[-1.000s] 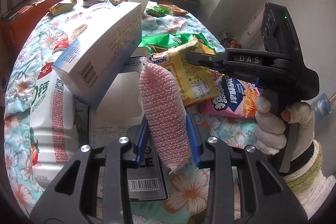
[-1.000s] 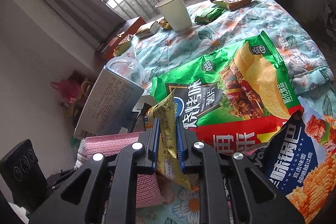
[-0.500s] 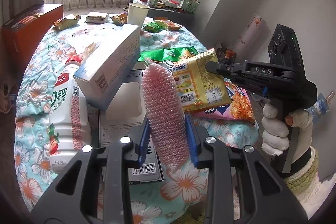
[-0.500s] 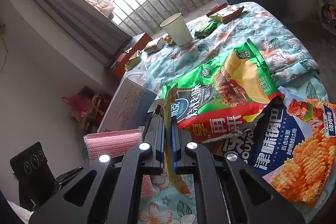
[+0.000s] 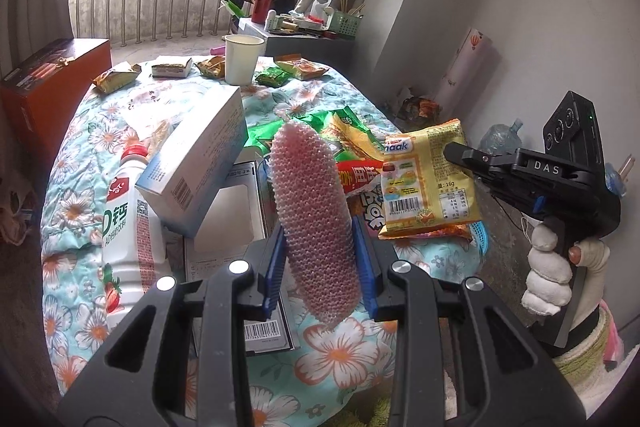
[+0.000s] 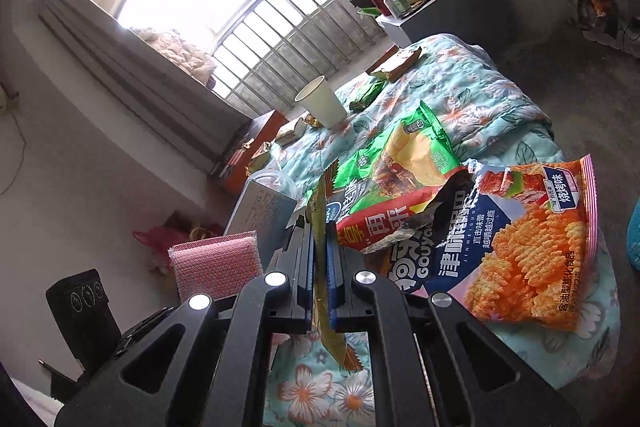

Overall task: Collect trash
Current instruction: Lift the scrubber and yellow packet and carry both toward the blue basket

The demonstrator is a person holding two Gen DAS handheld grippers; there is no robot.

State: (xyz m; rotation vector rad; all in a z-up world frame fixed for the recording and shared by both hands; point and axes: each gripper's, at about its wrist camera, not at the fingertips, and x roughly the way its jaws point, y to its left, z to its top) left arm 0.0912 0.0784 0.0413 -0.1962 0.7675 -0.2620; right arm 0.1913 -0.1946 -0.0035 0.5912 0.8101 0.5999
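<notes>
- Trash lies scattered over a round table under a turquoise floral quilted cloth (image 5: 100, 147), in a room with grey walls and a barred window (image 6: 280, 19).
- Left gripper (image 5: 318, 267) pinches a pink knitted mesh sponge (image 5: 312, 211) upright between its blue pads, lifted above the table.
- Right gripper (image 6: 320, 267) is clamped on a small yellow snack wrapper (image 5: 428, 183), held in the air beside the sponge; a white-gloved hand (image 5: 548, 275) grips its handle.
- On the cloth: a white milk bottle with a red cap (image 5: 128, 219), a pale blue cardboard box (image 5: 196, 167) leaning over a flat white carton (image 5: 228, 227), a green chip bag (image 6: 404, 163) and a dark blue-and-pink chip bag (image 6: 520, 239).
- Farther back stand a white paper cup (image 5: 240, 59) and several small wrappers (image 5: 116, 77).
- An orange box (image 5: 52, 83) sits beside the table, and a grey cluttered side table (image 5: 308, 39) stands by the window.
</notes>
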